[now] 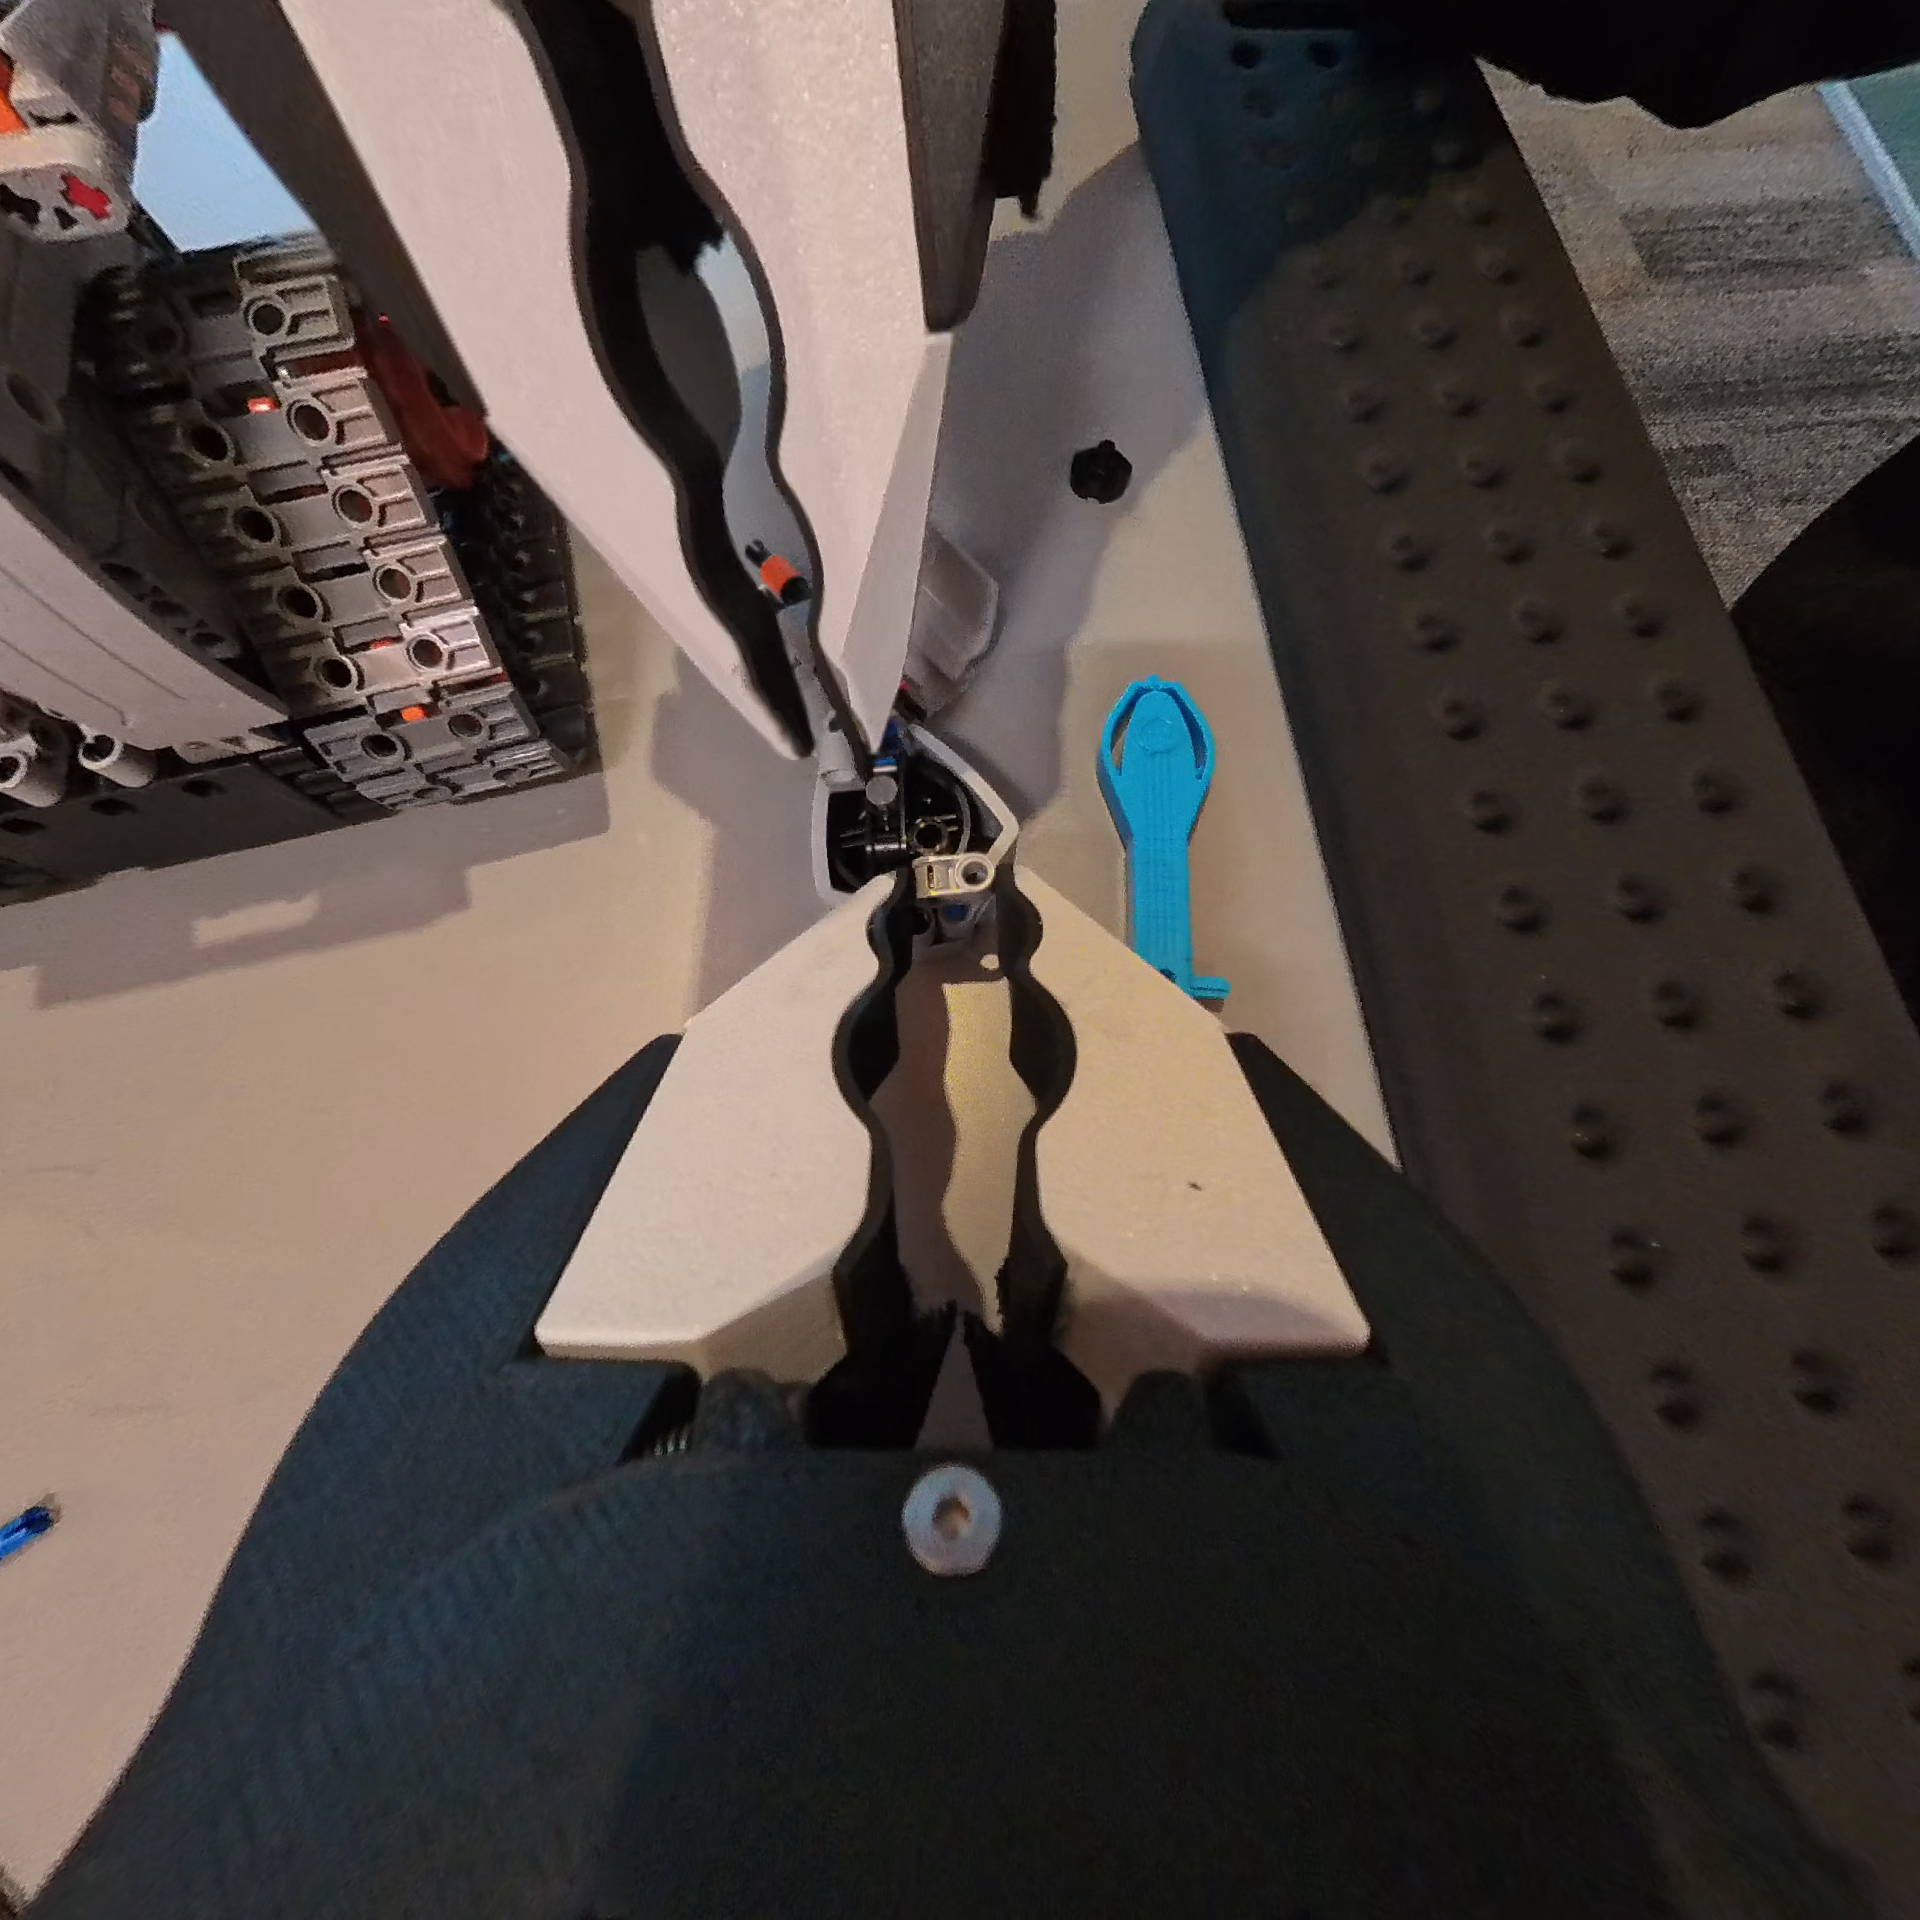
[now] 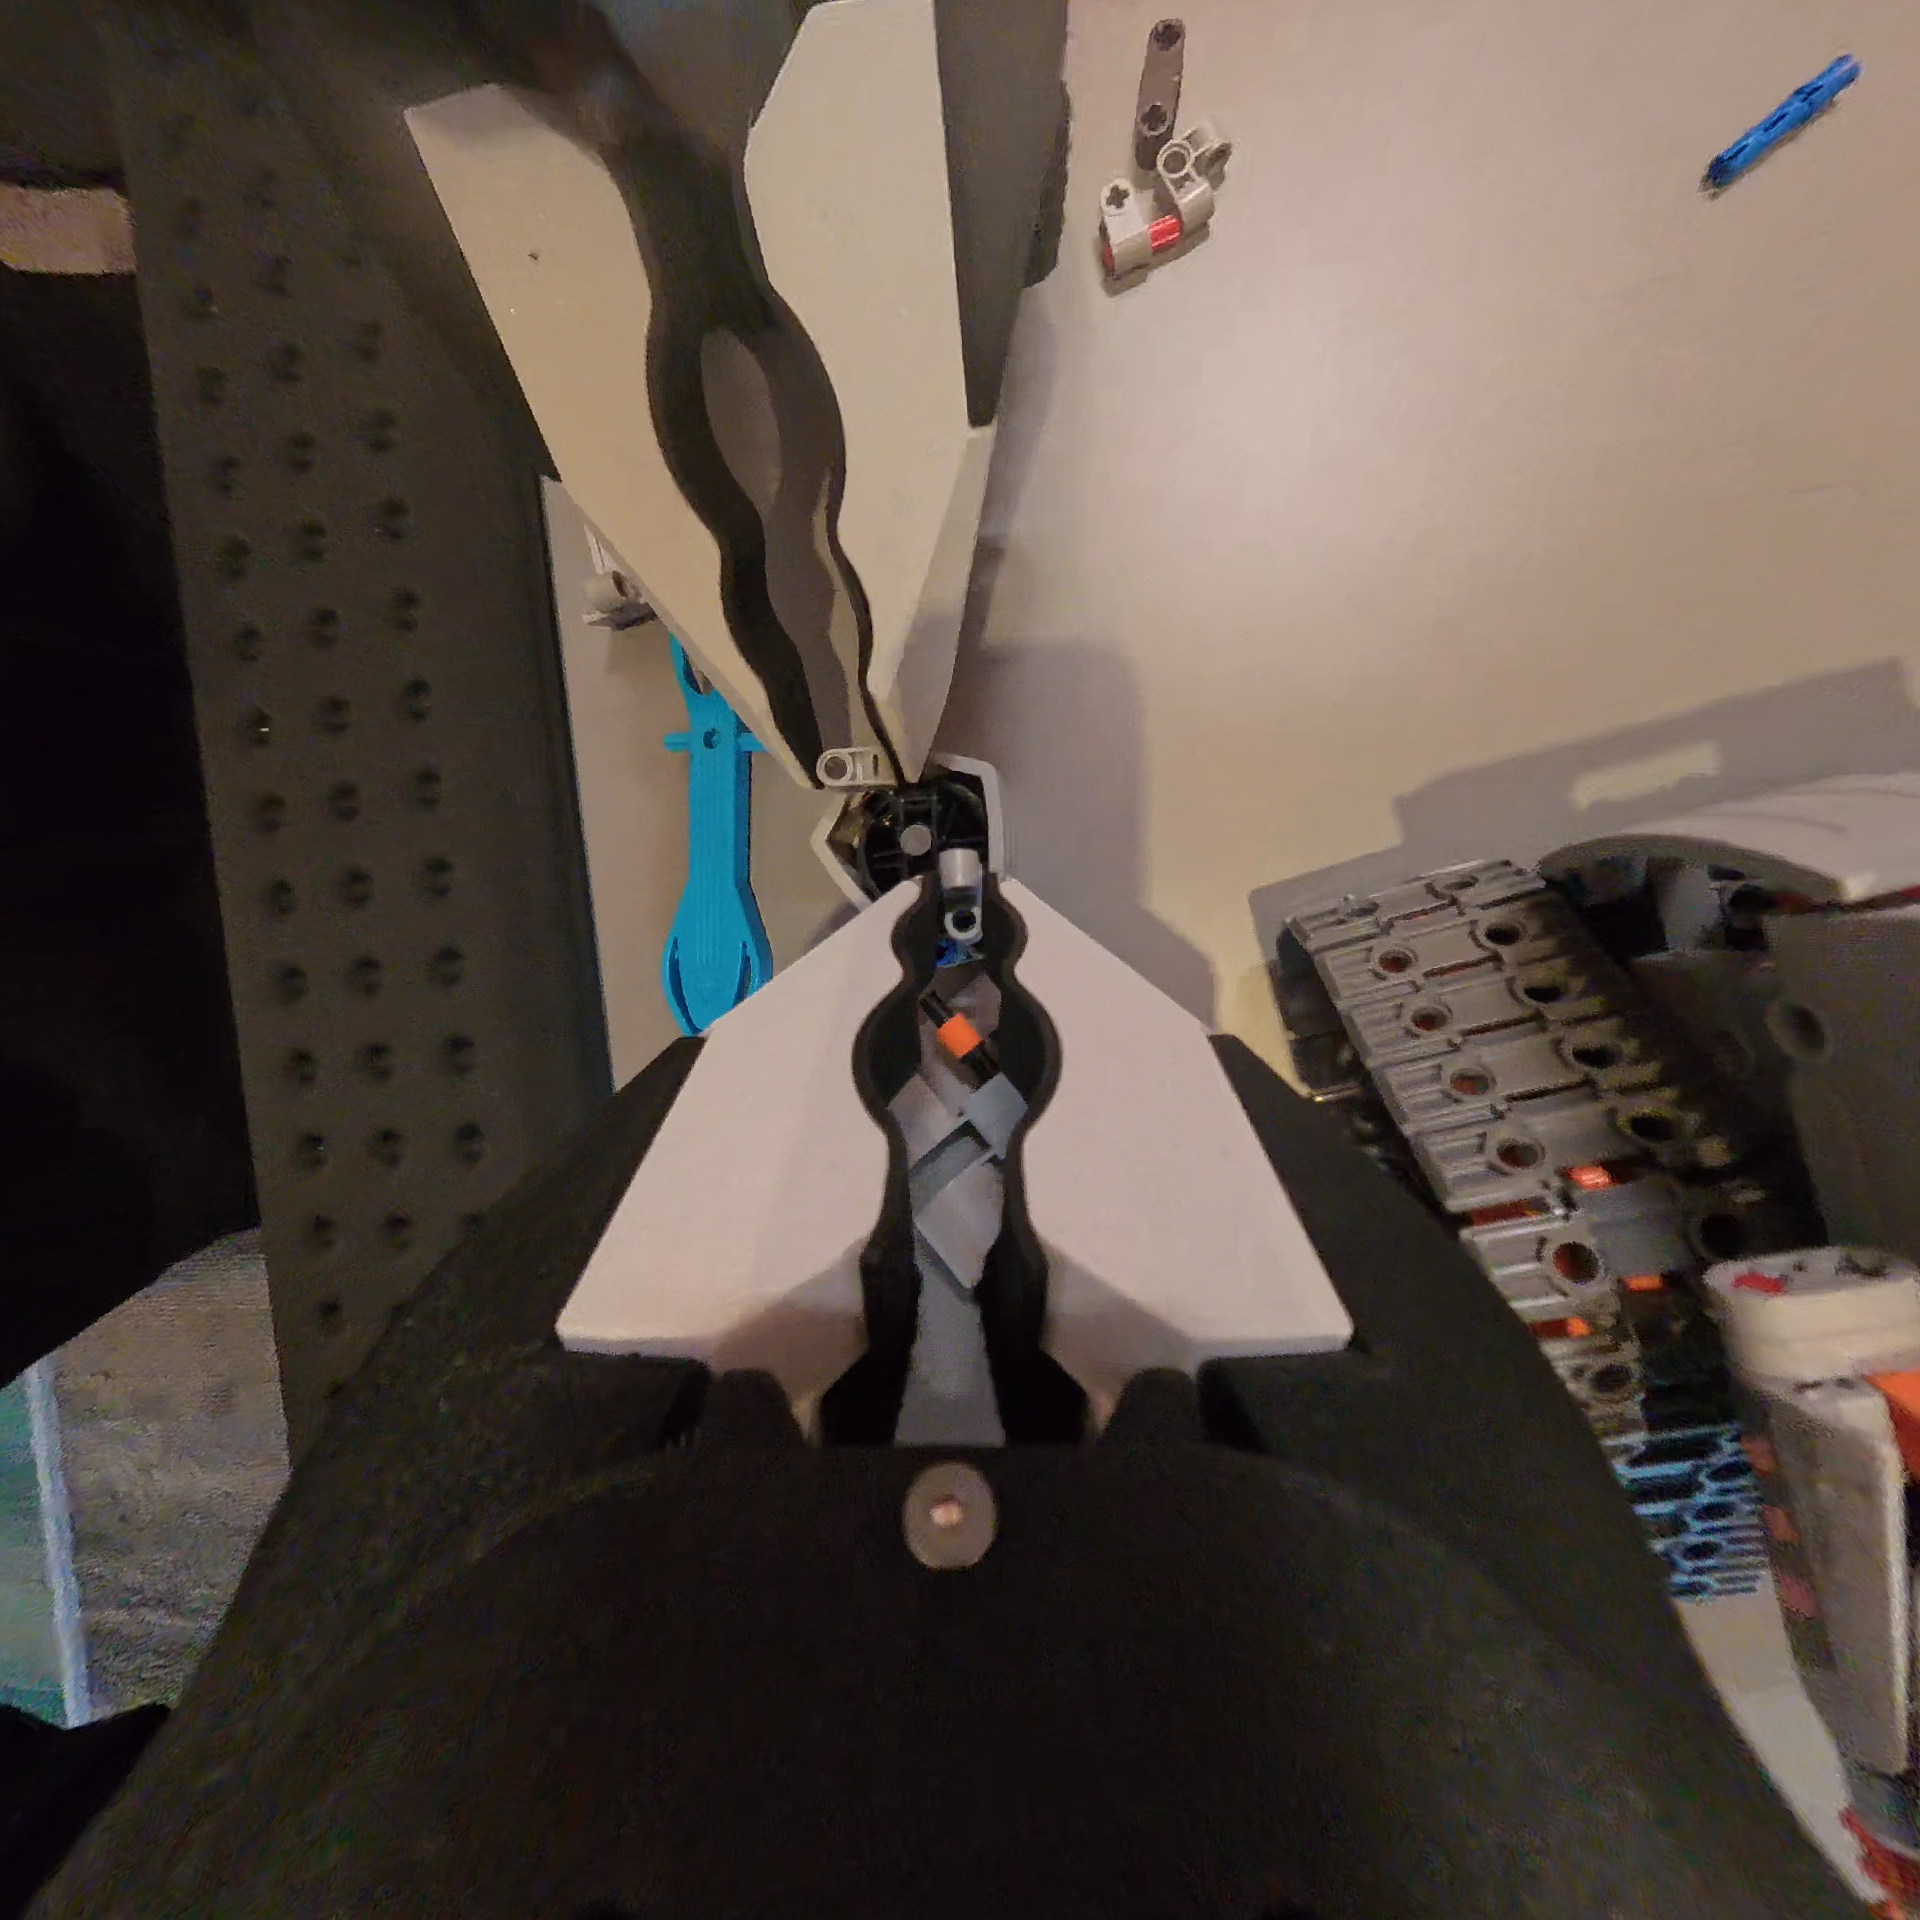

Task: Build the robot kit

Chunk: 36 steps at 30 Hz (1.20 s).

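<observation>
At frame centre, both tongs met tip to tip on a small black-and-white brick assembly (image 1: 914, 821). The left gripper (image 1: 951, 883) pinched its grey connector (image 1: 956, 875); the right gripper (image 2: 961, 899) clamped a grey pin (image 2: 960, 871). A blue tool (image 1: 1162, 831) lay just right; a tracked vehicle model (image 1: 312, 540) sat upper left.

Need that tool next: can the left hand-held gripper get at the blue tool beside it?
Probably not yet: the left hand-held gripper is shut on the small brick assembly, though the blue tool lies uncovered alongside.

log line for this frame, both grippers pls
left gripper: shut on small assembly | right gripper: shut on small assembly, opposite end | nearby: blue tool, tracked model
</observation>
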Available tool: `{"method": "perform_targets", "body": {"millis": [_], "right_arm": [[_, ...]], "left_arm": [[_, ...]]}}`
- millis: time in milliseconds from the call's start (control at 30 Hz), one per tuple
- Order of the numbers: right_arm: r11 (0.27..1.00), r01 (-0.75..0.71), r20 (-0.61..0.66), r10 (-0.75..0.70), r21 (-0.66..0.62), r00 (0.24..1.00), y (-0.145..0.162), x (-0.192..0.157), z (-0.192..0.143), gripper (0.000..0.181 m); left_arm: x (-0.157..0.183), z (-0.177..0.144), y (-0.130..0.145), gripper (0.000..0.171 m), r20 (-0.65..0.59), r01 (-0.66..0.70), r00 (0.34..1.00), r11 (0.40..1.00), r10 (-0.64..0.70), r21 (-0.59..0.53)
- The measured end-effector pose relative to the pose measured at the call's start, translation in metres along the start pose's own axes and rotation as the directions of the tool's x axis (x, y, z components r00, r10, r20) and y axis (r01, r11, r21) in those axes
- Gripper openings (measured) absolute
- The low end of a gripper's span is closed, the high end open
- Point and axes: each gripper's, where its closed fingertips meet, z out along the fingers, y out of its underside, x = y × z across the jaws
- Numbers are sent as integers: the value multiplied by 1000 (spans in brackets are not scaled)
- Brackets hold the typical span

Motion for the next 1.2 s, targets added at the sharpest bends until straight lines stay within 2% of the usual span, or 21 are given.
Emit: {"method": "perform_targets", "body": {"millis": [167, 467, 667, 933, 1000, 1200], "right_arm": [[998, -47, 31, 46, 41, 998, 3, -1, 0, 5], [996, -66, 14, 65, 55, 998, 11, -12, -3, 0], [995, -61, -13, 62, 78, 998, 10, -11, -8, 0], [998, -19, -16, 20, 67, 1000, 21, -14, -8, 21], [1000, -14, -45, 15, 22, 999, 29, -10, -2, 23], [999, 34, -52, -32, 36, 998, 24, -14, 9, 13]], "left_arm": [[-1, 0, -1, 13, -8, 15, 1000, 1000, -15, 6], [-10, -1, 2, 9, 0, 41, 999, 999, -41, 12], [-6, 0, -1, 12, -15, 42, 999, 999, -41, 20], [-4, 1, -2, 14, 17, 47, 999, 999, -47, 1], [-3, 3, -2, 14, 17, 46, 999, 999, -46, -3], [-5, 2, -2, 9, 51, 58, 997, 998, -58, -6]]}}
